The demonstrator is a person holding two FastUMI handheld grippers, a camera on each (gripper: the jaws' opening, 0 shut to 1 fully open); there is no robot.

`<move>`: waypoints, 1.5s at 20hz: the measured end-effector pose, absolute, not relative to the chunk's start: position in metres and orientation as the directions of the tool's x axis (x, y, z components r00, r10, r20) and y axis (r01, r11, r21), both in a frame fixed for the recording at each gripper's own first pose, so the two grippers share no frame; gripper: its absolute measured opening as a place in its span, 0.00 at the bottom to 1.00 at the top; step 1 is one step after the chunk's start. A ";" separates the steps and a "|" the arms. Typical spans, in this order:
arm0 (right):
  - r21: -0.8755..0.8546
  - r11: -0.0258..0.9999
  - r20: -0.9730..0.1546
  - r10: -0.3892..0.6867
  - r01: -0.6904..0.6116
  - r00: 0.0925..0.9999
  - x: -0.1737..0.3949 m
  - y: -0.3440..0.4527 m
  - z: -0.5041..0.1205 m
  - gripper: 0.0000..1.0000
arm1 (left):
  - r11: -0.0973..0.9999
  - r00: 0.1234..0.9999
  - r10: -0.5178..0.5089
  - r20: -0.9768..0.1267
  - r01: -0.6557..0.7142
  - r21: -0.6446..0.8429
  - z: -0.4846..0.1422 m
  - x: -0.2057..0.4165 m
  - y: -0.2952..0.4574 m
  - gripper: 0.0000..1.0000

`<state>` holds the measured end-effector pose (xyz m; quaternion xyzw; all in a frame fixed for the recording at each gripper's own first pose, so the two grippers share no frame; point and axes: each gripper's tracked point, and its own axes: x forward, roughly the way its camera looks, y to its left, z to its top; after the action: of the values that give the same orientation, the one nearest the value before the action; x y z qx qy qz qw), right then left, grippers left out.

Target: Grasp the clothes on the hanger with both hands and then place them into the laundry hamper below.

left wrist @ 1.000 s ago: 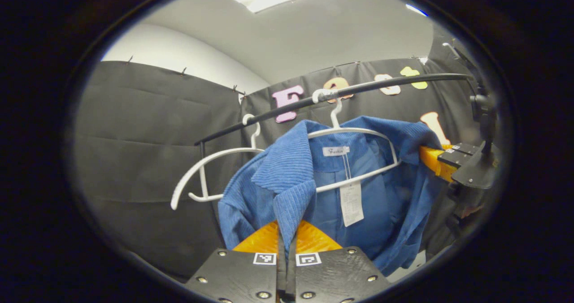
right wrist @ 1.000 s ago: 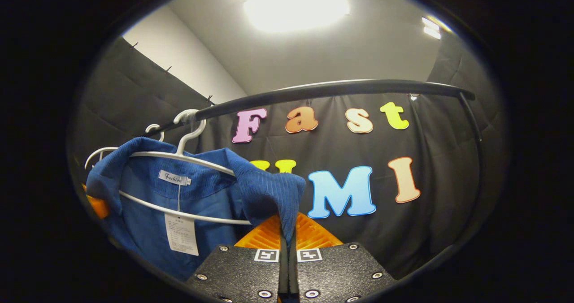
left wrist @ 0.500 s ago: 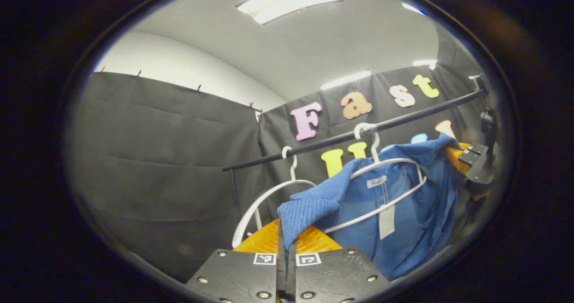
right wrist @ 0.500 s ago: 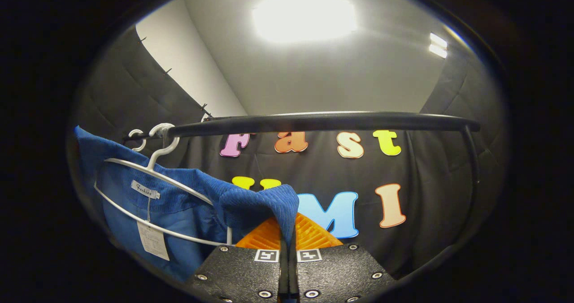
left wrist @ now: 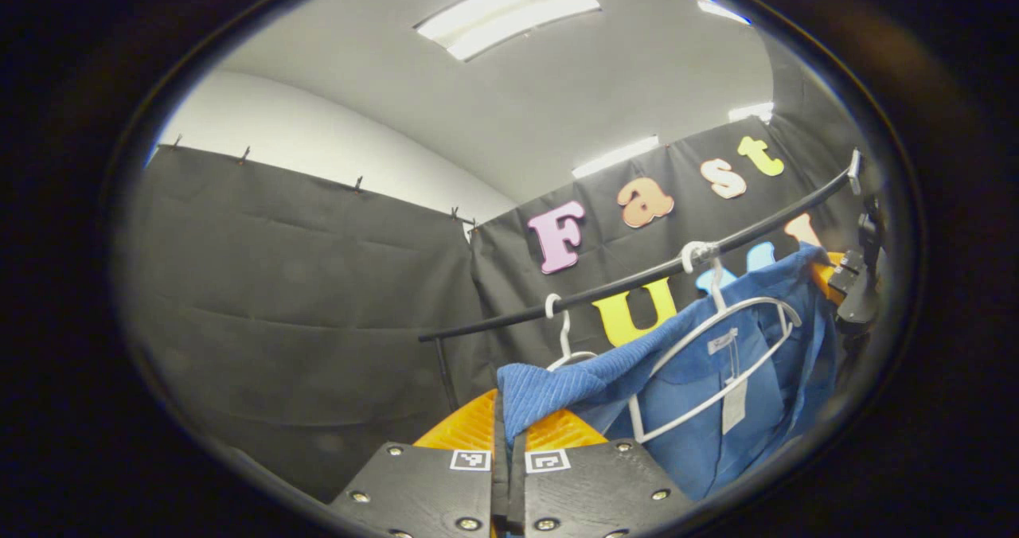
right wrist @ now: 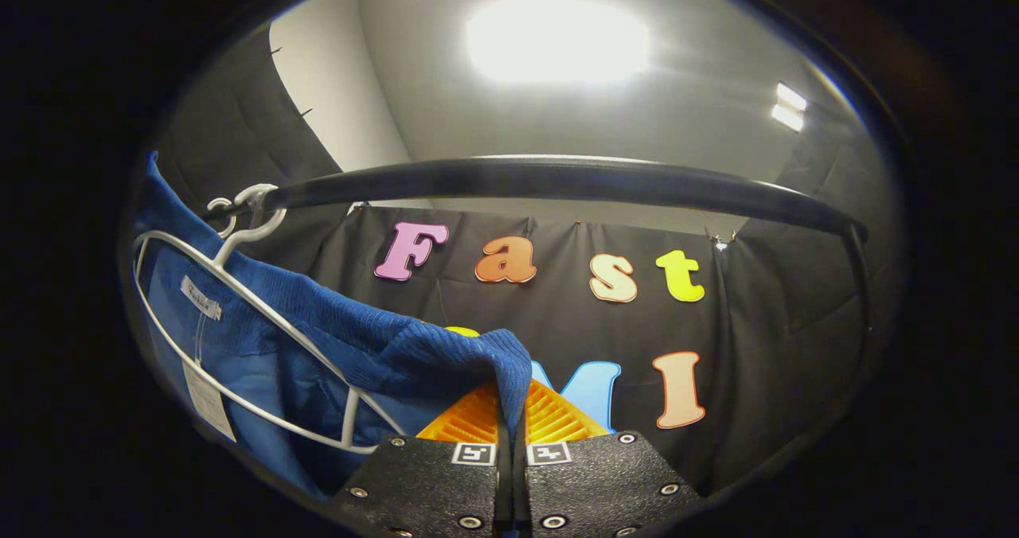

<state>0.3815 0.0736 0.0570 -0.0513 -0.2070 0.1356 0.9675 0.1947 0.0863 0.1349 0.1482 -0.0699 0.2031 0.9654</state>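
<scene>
At the bottom centre of the left gripper view, the left tool (left wrist: 507, 434) is pressed together, pinching a ribbed blue fold of the garment (left wrist: 716, 411). In the right gripper view the right tool (right wrist: 509, 422) likewise pinches the garment's other shoulder at bottom centre. Beyond, the blue garment hangs stretched on a white hanger (left wrist: 720, 347) at the lower right, hooked over the black rail (left wrist: 637, 275). The right tool also shows at the far right edge of the left gripper view.

Jacket (left wrist: 700, 411) blue, ribbed corduroy (lining smoother, paler blue). Hanger (left wrist: 716, 363) white. Rail (right wrist: 557, 180) black. Neck label (right wrist: 199, 298) white.
</scene>
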 end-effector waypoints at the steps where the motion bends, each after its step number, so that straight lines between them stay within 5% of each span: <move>1: -0.166 0.958 0.389 0.281 -0.233 0.877 0.384 0.075 0.055 0.00 | 0.872 0.908 0.365 0.206 -0.411 0.266 0.139 0.198 0.089 0.00; 15: -0.147 0.943 0.183 0.322 -0.298 0.929 0.410 0.093 -0.018 0.00 | 0.887 0.936 0.338 0.097 -0.352 0.300 0.070 0.258 0.132 0.02; 30: -0.151 0.928 0.049 0.352 -0.341 0.935 0.383 0.088 -0.080 0.00 | 0.910 0.942 0.336 0.003 -0.325 0.256 0.009 0.226 0.127 0.00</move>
<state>0.3832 0.0880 -0.0804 -0.0701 -0.0374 0.1767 0.9810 0.2261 0.1270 0.0089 0.1275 0.0203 0.1692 0.9771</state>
